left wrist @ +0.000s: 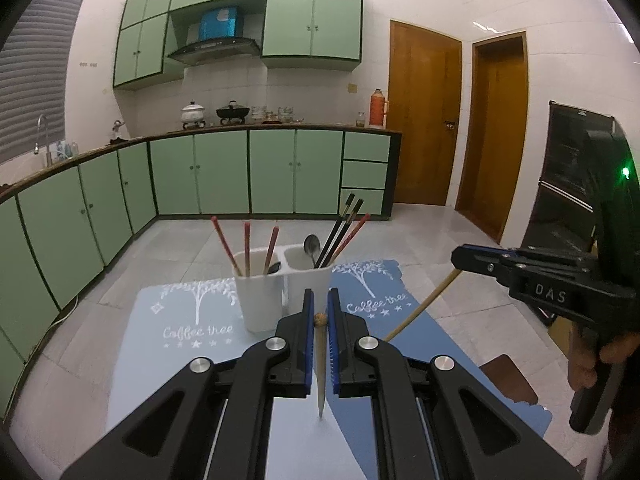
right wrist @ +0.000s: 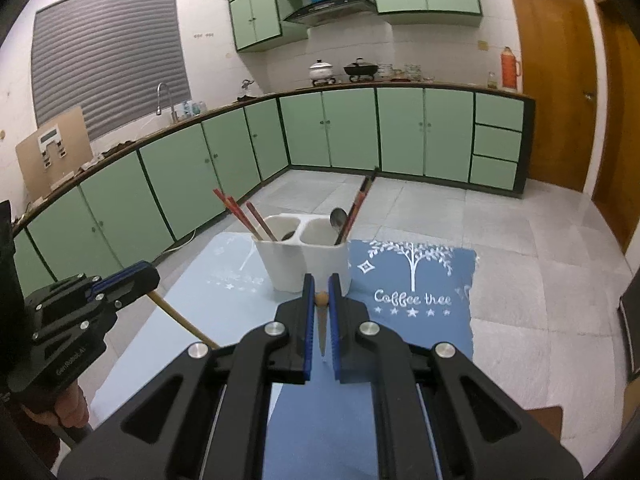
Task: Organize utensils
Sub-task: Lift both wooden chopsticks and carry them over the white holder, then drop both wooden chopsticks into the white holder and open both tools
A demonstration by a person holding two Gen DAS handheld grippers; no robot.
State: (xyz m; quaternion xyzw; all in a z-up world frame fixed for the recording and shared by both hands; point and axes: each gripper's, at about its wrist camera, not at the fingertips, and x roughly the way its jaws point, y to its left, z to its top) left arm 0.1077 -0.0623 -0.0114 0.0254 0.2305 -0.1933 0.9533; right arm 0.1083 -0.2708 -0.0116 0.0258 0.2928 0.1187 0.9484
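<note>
A white two-compartment utensil holder (left wrist: 280, 284) (right wrist: 308, 256) stands on the placemats just ahead of both grippers. Its left cup holds red chopsticks (left wrist: 247, 246) and a dark spoon; its right cup holds a metal spoon (left wrist: 311, 246) and dark and red chopsticks (left wrist: 340, 232). My left gripper (left wrist: 320, 312) is shut on a wooden chopstick (left wrist: 321, 368), held point down. My right gripper (right wrist: 321, 300) is shut on another wooden chopstick (right wrist: 322, 328); in the left wrist view it (left wrist: 460, 258) holds that stick (left wrist: 420, 306) slanting down. The left gripper shows in the right wrist view (right wrist: 148, 276).
A light blue placemat (left wrist: 180, 328) and a darker blue one (right wrist: 412, 300) lie on the tiled table. A brown object (left wrist: 508, 380) sits at the right edge. Green kitchen cabinets (left wrist: 200, 172) and wooden doors (left wrist: 424, 120) stand far behind.
</note>
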